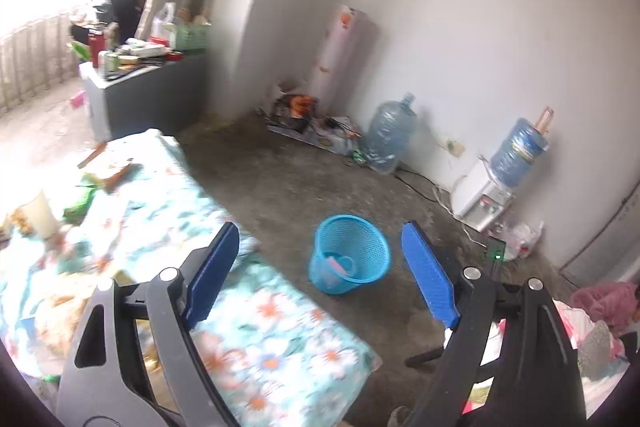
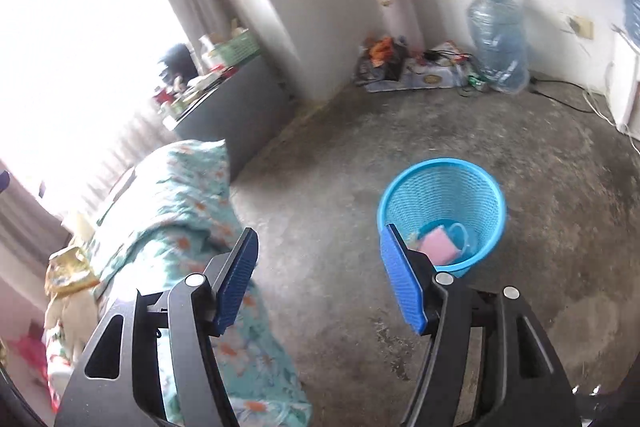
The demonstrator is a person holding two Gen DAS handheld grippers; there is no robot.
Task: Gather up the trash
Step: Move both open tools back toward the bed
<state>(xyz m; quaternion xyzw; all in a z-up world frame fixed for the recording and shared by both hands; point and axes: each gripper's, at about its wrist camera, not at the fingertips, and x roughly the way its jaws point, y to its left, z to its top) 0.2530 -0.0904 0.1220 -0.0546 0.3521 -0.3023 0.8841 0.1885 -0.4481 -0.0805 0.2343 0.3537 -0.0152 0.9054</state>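
A blue mesh waste basket [image 1: 351,253] [image 2: 442,215] stands on the concrete floor, holding a pink block [image 2: 437,245] and a pale blue piece. My left gripper [image 1: 320,231] is open and empty; the basket shows between its blue pads, farther off. My right gripper [image 2: 318,233] is open with nothing between its pads, and the basket sits just behind its right finger [image 2: 400,279]. To the left, a table under a floral cloth [image 1: 256,323] [image 2: 176,215] carries a white cup [image 1: 38,213], a green wrapper [image 1: 80,203] and a gold wrapper [image 2: 68,273].
Against the far wall stand a water jug [image 1: 390,133] [image 2: 500,43], a dispenser with a bottle [image 1: 492,195], a tall pink roll [image 1: 344,59] and a floor clutter pile [image 1: 316,127]. A grey cabinet [image 1: 148,95] with bottles stands by the window. Cables [image 1: 420,183] cross the floor.
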